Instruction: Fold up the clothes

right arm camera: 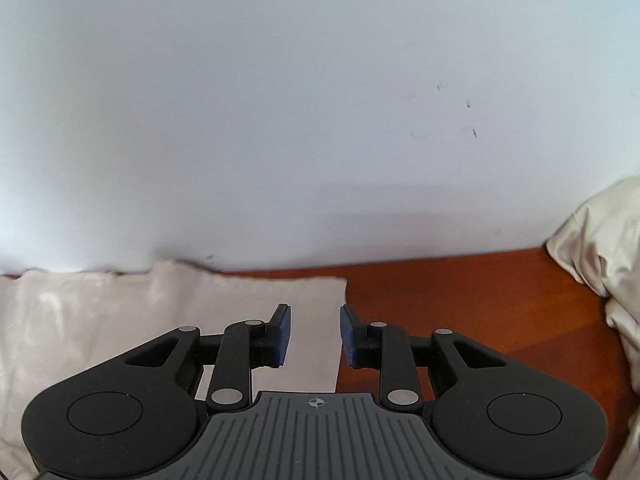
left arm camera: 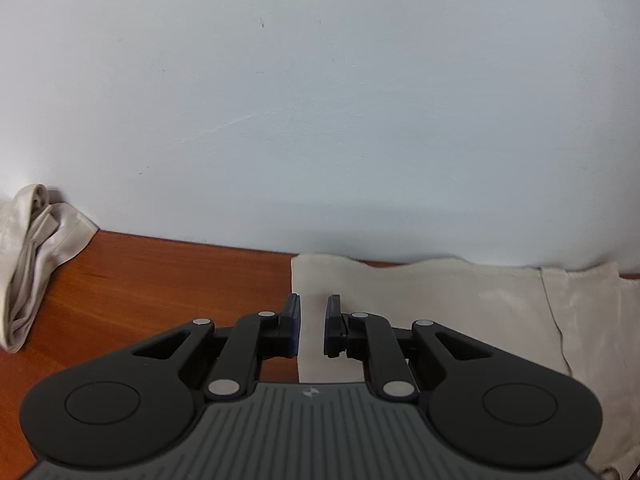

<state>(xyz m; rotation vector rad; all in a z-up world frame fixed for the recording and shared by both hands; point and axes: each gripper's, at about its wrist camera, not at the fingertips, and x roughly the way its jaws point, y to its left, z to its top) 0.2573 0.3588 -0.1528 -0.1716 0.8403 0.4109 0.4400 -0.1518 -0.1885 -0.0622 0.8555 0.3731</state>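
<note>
A cream garment (left arm camera: 440, 312) lies flat on the wooden table (left arm camera: 160, 280) against the wall. The left gripper (left arm camera: 313, 326) hangs over its left edge, jaws parted with only cloth seen through the gap. The right gripper (right arm camera: 315, 336) sits over its right edge (right arm camera: 312, 292), jaws wider apart; whether either touches the fabric is unclear. Crumpled cloth (left arm camera: 32, 256) lies well aside
</note>
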